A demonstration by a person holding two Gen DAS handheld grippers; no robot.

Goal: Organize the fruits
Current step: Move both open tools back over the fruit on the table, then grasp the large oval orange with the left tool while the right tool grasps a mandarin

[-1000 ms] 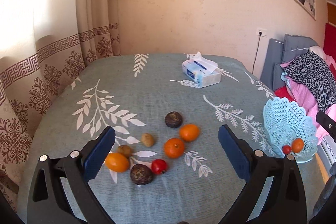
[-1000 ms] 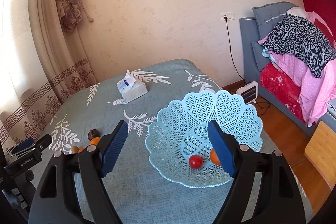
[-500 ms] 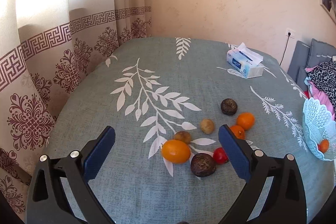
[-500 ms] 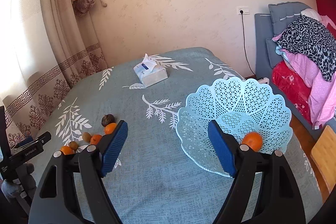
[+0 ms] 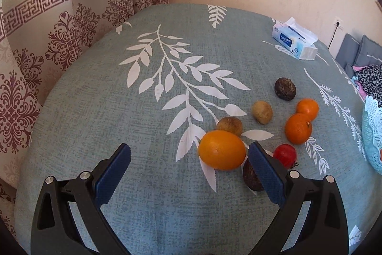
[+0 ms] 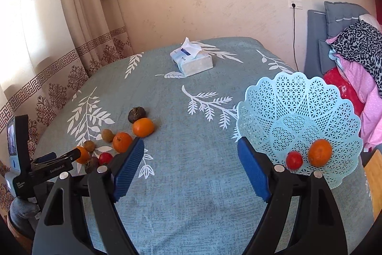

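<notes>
A patterned curtain (image 5: 59,40) filled the left of both views, with a cream wall behind. The counter (image 5: 143,183), under a teal cloth printed with white leaf sprays, took up the middle. A tissue box (image 5: 294,44) sat toward its far edge, upper right in the left wrist view, upper centre in the right wrist view.

In the left wrist view the left claw (image 5: 189,160) stood spread and empty at the bottom of the frame. A large orange (image 5: 222,153) lay just inside its right finger, not pinched. Right of it lay two brownish fruits (image 5: 262,112), a dark fruit (image 5: 285,89), two small oranges (image 5: 298,128) and a red fruit (image 5: 285,154). A second dark fruit (image 5: 250,177) was half hidden behind the right finger. The light blue basket (image 5: 372,135) was cut off at the right edge.

In the right wrist view the right claw (image 6: 191,154) was likewise spread, with only bare cloth between its fingers. The loose fruit cluster sat at lower left, partly hidden by the left finger and by the other gripper's body. Only this view showed the whole basket at right, holding a basket orange (image 6: 320,152) and a basket red fruit (image 6: 294,160), with piled clothes (image 6: 353,59) and a wall socket (image 6: 295,4) beyond. The kind of the brown and dark fruits was hard to make out
</notes>
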